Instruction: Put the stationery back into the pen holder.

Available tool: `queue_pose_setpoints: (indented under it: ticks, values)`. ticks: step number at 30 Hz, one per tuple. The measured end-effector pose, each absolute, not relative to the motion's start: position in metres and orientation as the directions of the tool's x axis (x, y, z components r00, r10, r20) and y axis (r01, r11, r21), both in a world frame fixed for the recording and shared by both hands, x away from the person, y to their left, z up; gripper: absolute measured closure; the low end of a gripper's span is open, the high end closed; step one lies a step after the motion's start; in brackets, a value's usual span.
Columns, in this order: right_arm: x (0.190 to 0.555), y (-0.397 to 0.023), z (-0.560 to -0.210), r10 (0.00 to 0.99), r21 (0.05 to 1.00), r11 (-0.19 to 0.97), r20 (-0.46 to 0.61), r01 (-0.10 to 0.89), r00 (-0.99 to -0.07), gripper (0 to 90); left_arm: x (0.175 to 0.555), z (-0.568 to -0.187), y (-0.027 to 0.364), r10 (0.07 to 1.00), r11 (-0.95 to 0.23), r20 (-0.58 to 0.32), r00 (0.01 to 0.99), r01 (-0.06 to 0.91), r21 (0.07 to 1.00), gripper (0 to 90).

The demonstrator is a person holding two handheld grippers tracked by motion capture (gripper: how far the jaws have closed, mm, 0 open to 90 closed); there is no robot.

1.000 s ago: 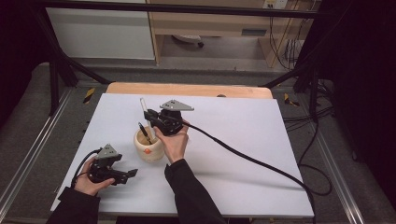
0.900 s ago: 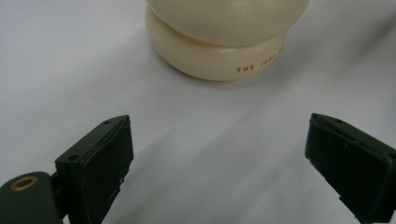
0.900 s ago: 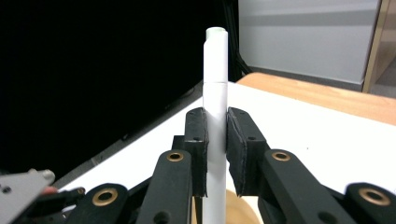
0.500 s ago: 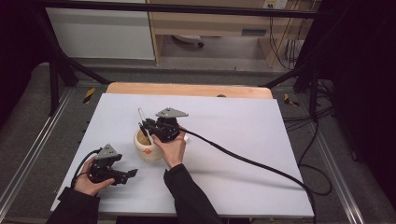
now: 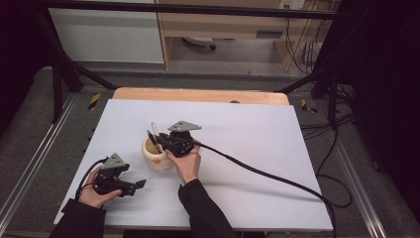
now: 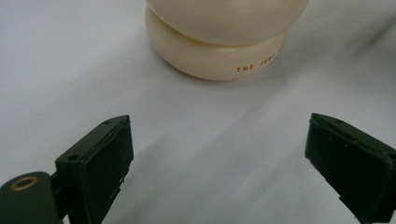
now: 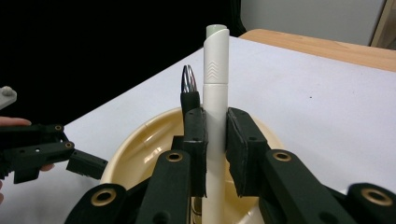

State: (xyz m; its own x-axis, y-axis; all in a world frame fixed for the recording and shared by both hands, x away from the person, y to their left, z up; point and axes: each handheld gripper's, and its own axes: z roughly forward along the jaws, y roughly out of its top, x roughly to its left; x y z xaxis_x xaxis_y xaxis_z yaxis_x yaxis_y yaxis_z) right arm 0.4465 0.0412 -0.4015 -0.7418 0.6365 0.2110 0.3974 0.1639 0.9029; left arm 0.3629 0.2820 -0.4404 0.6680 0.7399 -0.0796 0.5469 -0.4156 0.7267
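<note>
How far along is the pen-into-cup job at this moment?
Done: a dark pen with a chrome tip already stands in the cream cup. In hand: the right tongs are clamped on a white pen, held upright over the cup's mouth. Left: letting go of it into the cup. The left tongs rest open on the white table beside the cup, holding nothing.

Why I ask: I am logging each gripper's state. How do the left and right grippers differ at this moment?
The left gripper has its jaws wide open with nothing between them; the right gripper is shut on the white pen. The left gripper sits low beside the cream pot, while the right gripper is over the cream pot's mouth, pen upright. Both are black, hand-held and cabled.
</note>
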Motion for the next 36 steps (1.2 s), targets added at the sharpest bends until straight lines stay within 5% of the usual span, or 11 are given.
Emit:
queue_pose_setpoints:
  ticks: [7,22,36]
  values:
    - [0.442,0.029,-0.389,0.631,0.911,0.184,0.179,0.370,-0.755,64.7,0.363,-0.440,0.282,0.741,-0.415,-0.079,0.667,0.547,0.727,7.8]
    - [0.436,-0.018,-0.356,0.634,0.875,0.297,0.119,0.382,-0.764,18.5,0.363,-0.441,0.282,0.744,-0.417,-0.078,0.664,0.552,0.722,7.6]
    - [0.446,-0.051,-0.373,0.654,0.813,0.393,0.081,0.429,-0.752,8.5,0.363,-0.442,0.282,0.749,-0.413,-0.079,0.657,0.557,0.720,5.5]
